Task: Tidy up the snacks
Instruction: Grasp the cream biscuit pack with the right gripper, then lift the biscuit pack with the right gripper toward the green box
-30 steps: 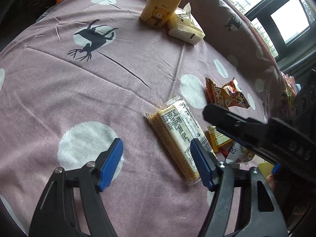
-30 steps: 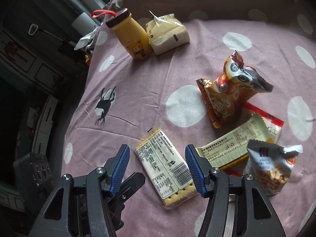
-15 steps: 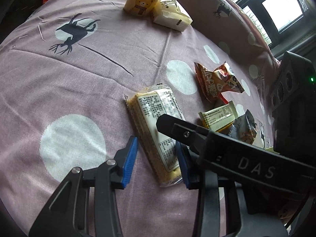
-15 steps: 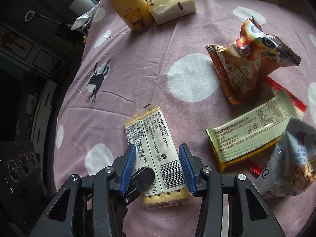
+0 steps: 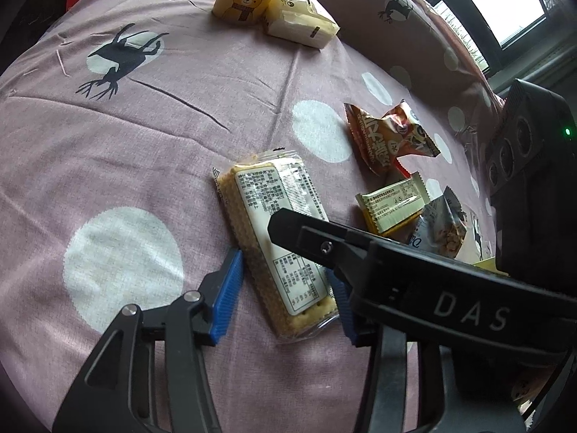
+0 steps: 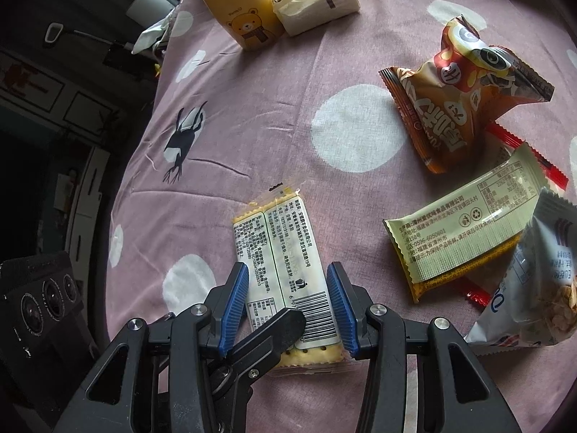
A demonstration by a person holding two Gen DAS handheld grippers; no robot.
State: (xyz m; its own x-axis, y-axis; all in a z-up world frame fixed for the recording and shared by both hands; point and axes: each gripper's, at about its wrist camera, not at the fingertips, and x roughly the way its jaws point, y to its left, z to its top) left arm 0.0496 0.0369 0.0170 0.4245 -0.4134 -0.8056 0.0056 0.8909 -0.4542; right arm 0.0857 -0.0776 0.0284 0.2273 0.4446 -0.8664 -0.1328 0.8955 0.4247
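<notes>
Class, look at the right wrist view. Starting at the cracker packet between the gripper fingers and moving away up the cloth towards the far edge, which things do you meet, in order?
Cracker packet → deer print on the cloth → yellow bear bottle, with the cream wrapped packet beside it at the far end.

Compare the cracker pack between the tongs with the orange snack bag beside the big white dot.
The cracker pack is long, flat and clear with a white printed label; the orange snack bag is puffy, opaque and brightly printed. The cracker pack lies alone with blue pads on both sides; the orange snack bag rests against the other wrappers, with no tongs near it. Both lie sealed on the pink dotted cloth.
</notes>
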